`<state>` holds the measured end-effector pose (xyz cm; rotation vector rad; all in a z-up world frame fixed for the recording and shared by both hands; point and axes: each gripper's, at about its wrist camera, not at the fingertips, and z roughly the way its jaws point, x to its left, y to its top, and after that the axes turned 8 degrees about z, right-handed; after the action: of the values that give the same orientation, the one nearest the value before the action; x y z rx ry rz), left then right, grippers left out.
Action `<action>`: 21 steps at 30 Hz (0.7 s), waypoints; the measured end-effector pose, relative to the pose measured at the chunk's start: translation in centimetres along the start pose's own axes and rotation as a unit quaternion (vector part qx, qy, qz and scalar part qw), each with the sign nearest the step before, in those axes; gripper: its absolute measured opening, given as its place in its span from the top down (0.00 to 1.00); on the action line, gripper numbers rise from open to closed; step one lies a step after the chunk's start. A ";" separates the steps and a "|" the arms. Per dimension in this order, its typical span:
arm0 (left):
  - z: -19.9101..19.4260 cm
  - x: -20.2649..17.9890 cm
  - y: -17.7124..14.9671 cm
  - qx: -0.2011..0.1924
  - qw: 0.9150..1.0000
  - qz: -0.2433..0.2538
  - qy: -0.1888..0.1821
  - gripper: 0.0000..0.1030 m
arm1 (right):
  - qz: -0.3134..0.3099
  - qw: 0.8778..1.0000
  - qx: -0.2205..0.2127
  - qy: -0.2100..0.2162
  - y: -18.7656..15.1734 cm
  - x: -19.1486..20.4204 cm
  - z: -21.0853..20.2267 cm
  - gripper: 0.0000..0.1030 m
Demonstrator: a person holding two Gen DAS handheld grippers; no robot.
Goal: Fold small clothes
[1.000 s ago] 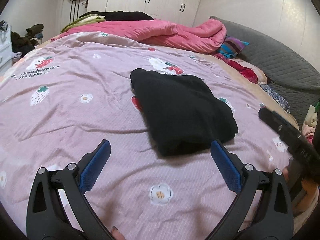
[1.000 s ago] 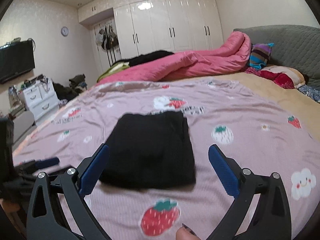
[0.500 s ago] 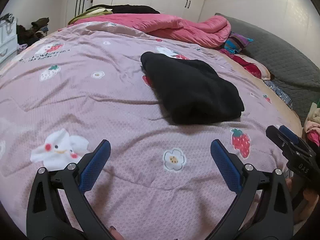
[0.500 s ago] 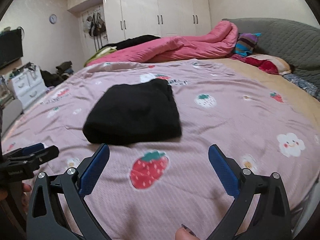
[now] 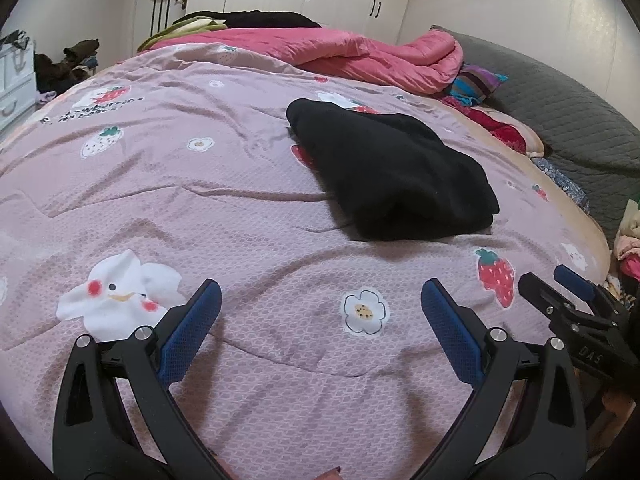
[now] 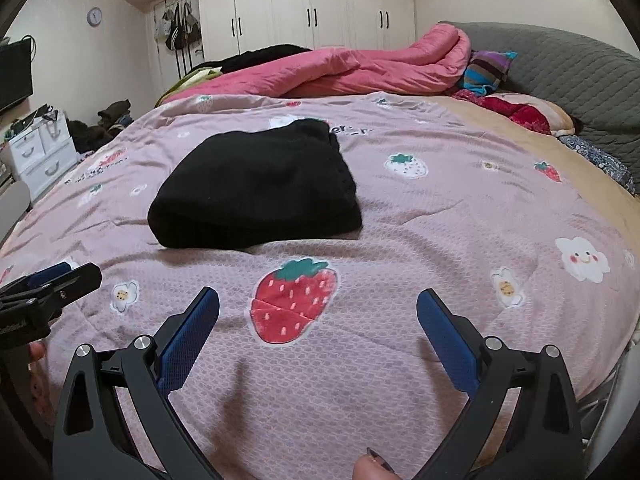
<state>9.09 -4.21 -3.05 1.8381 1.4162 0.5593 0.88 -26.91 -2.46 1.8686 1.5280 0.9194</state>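
Observation:
A folded black garment point(image 5: 394, 174) point(image 6: 256, 192) lies in a thick rectangular stack on the pink strawberry-print bedspread point(image 5: 180, 200) point(image 6: 440, 220). My left gripper point(image 5: 320, 308) hovers open over the near part of the bed, well short of the garment, with nothing between its blue pads. My right gripper point(image 6: 318, 308) is open too and holds nothing, above a printed strawberry near the bed's front edge. In the left wrist view the right gripper point(image 5: 568, 292) shows at the right edge. The right wrist view catches the left gripper point(image 6: 52, 280) at its left edge.
A rumpled pink quilt point(image 6: 340, 72) lies across the far side of the bed, with a striped pillow point(image 6: 488, 70) and a grey padded headboard point(image 6: 568, 68) to the right. White wardrobes point(image 6: 312, 8) line the back wall. A white drawer unit point(image 6: 40, 156) stands left.
Both grippers have pulled back from the black garment toward the near edge of the bed and stayed open. The garment lies still where it was.

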 end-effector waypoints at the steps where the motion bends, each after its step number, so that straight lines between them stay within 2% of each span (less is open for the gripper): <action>1: 0.0 0.0 0.0 -0.001 1.000 0.000 0.000 0.09 | -0.004 1.000 0.000 -0.001 -0.1 0.2 0.1 0.04; 21: -0.3 0.0 0.2 -0.007 1.000 0.006 0.018 0.09 | -0.003 1.000 0.000 -0.002 -0.1 0.0 0.3 0.04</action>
<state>8.97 -4.14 -2.69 1.8357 1.4225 0.6093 1.02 -26.89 -2.71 1.8649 1.5297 0.9125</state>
